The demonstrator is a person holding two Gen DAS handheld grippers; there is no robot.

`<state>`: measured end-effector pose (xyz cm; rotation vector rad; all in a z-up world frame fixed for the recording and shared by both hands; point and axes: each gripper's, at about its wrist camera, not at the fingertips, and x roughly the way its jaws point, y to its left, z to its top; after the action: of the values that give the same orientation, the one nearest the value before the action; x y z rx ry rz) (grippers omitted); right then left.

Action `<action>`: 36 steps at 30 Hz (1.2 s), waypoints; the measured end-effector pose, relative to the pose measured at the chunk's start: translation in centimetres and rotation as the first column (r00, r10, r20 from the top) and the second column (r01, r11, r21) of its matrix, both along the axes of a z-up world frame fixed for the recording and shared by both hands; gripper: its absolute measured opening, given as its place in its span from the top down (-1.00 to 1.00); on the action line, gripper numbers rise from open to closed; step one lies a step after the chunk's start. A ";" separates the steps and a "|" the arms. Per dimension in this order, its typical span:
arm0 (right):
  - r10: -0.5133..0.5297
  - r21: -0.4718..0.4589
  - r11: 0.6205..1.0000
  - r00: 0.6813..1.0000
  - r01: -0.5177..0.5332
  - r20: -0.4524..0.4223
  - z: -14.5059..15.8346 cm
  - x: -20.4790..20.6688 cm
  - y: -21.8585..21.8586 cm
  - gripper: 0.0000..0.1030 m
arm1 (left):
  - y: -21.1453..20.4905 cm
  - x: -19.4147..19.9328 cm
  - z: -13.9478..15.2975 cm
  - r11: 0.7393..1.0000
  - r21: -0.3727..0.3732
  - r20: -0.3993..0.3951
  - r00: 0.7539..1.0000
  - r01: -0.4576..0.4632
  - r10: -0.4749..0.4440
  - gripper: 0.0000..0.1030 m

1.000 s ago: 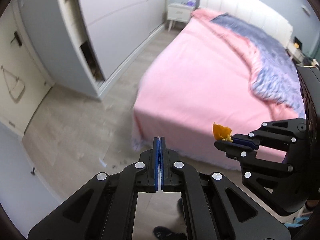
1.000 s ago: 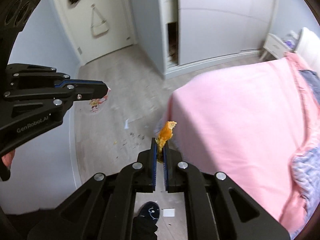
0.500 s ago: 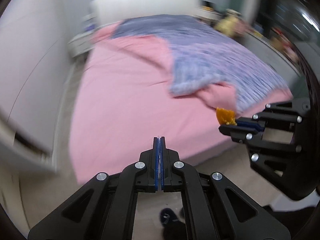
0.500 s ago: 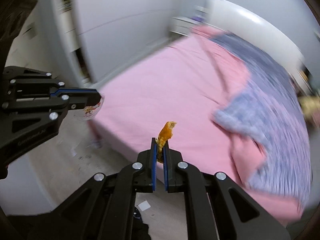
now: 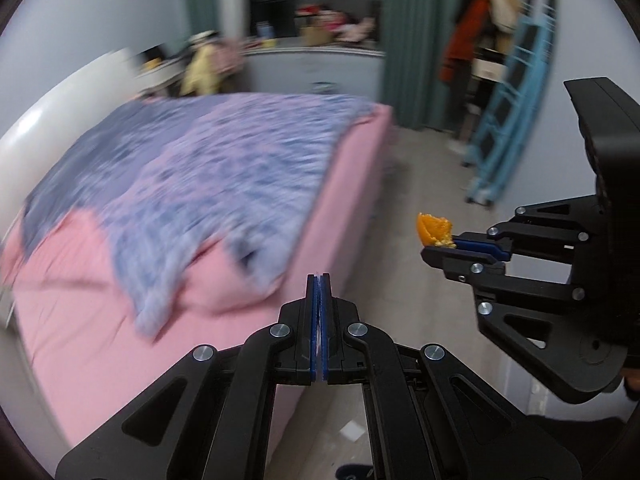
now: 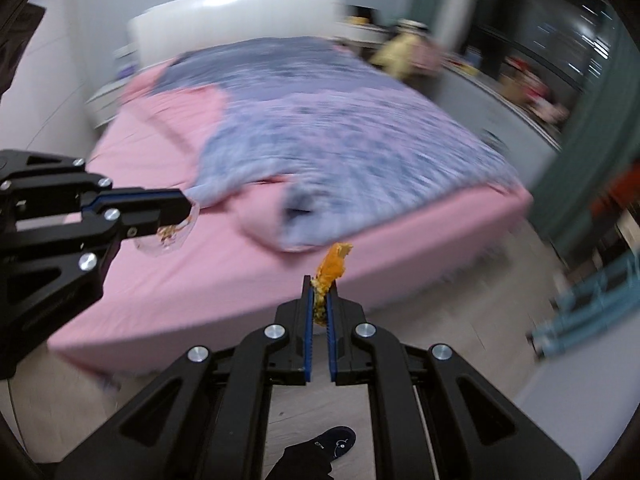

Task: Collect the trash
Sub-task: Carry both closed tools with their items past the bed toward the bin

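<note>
The right gripper [image 6: 319, 304] pinches an orange peel [image 6: 333, 266] upright at its tips and the left gripper [image 5: 319, 292] clamps a clear wrapper [image 6: 170, 234], presumably so neither drops beside the bed [image 6: 224, 276] below.

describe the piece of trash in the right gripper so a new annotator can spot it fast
Find the pink bed, then the black right gripper in front of it. Pinched between its blue-lined fingers is an orange peel scrap, the only bright orange thing there; the left gripper holds a clear wrapper.
</note>
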<state>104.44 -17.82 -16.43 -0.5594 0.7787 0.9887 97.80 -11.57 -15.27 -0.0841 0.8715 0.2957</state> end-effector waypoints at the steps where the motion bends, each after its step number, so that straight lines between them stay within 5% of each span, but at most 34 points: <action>1: -0.055 0.004 0.998 0.998 0.055 -0.004 0.0 2.2 -1.2 0.86 | -0.9 1.8 -0.1 1.000 -0.008 0.001 1.000 0.030 -0.030 1.00; 12: -0.383 0.035 0.923 0.924 0.383 0.005 1.4 20.9 -14.9 0.86 | -12.4 24.2 0.2 0.955 -0.044 0.018 0.956 0.294 -0.293 1.00; 20: -0.616 0.028 0.787 0.788 0.616 -0.021 0.8 32.5 -22.8 0.86 | -16.9 37.4 -0.8 0.896 -0.079 -0.006 0.899 0.437 -0.438 1.00; 31: -0.737 -0.001 0.672 0.669 0.741 -0.095 -0.4 48.2 -21.9 0.86 | -15.1 57.2 -2.2 0.826 -0.115 -0.005 0.832 0.551 -0.555 1.00; 36: -0.757 0.011 0.653 0.653 0.757 -0.015 1.0 54.4 -19.3 0.86 | -14.3 65.5 -1.5 0.775 -0.056 0.003 0.776 0.630 -0.631 1.00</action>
<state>158.87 -37.13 -15.40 -0.1592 0.9004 0.2021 163.33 -25.82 -16.77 0.1655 0.8747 -0.3660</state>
